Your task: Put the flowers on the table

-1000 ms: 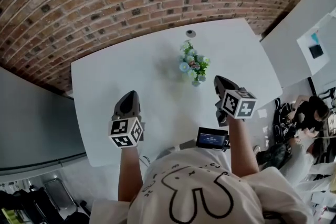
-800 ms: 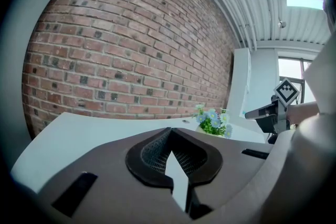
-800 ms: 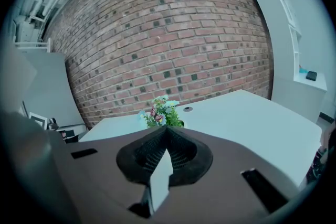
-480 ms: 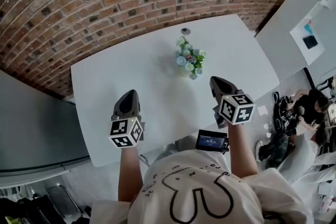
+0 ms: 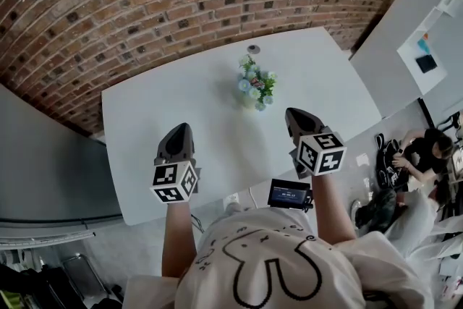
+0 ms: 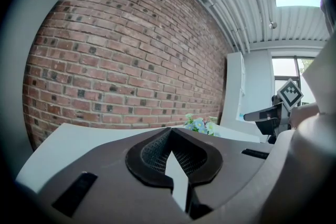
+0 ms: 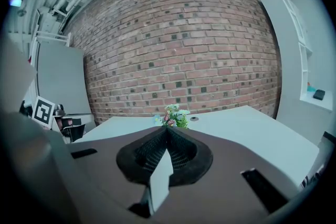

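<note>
A small bunch of blue, white and pink flowers (image 5: 253,83) with green leaves stands upright near the middle of the white table (image 5: 159,112). My left gripper (image 5: 179,135) hovers over the table's near left part, shut and empty. My right gripper (image 5: 293,118) is just right of and nearer than the flowers, also shut with nothing in it. In the left gripper view the flowers (image 6: 199,124) show beyond the closed left gripper (image 6: 169,132), off to the right. In the right gripper view the flowers (image 7: 171,115) stand straight ahead of the closed right gripper (image 7: 167,129), well apart from it.
A small round disc (image 5: 252,49) lies on the table behind the flowers. A brick wall (image 5: 181,3) runs along the far side. A grey panel (image 5: 43,170) stands at left, a white partition (image 5: 405,32) at right. A seated person (image 5: 416,155) is at far right.
The table and flowers have drifted slightly left in the head view. Both grippers stay shut and empty; the right one sits a little nearer the table's near edge.
</note>
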Demonstrator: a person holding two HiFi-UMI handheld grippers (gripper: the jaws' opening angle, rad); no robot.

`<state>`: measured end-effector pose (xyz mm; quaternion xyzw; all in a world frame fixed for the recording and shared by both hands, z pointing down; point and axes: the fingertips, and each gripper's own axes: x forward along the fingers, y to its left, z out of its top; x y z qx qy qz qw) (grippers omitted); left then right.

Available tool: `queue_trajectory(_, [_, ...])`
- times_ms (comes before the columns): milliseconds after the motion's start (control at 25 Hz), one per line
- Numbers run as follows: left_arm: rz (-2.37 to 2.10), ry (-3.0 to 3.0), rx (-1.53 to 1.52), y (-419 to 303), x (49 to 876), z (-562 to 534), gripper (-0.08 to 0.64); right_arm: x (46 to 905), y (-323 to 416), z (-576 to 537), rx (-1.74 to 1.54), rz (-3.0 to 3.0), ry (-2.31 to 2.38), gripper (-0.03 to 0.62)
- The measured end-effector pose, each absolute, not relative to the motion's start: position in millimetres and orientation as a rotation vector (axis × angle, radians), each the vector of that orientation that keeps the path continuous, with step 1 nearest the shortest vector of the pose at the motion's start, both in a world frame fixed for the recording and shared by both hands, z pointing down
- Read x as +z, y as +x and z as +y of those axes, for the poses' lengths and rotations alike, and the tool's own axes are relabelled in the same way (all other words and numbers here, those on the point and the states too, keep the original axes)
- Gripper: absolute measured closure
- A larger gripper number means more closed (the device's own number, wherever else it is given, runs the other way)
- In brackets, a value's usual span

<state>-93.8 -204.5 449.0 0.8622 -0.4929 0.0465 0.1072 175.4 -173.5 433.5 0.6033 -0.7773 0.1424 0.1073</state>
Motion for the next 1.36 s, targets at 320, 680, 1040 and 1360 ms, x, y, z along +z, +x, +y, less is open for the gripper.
queue_trajectory(320, [-1.483,2.583,0.111,-91.3,425.8,-188.7,0.560,414.4,173.5,-160.7,0.300,-2.325,1.772,0.575])
queue_trajectory(680, [-1.491,2.609,0.096,-83.1,415.2,-183.7,0.560,409.2,172.1,-154.4,0.266,-2.345,1.740,0.575])
queue_trajectory(1040, [-1.483,2.624,0.078,-71.5,409.8,-183.2,0.560,406.9,183.1,-148.1,0.267,-2.343,1.757,0.575])
queue_trajectory(1360, [-1.493,2.621,0.062,-76.6,408.4,-183.6,0.560,406.4,175.4,-150.4,0.258,-2.355,1.749,0.575])
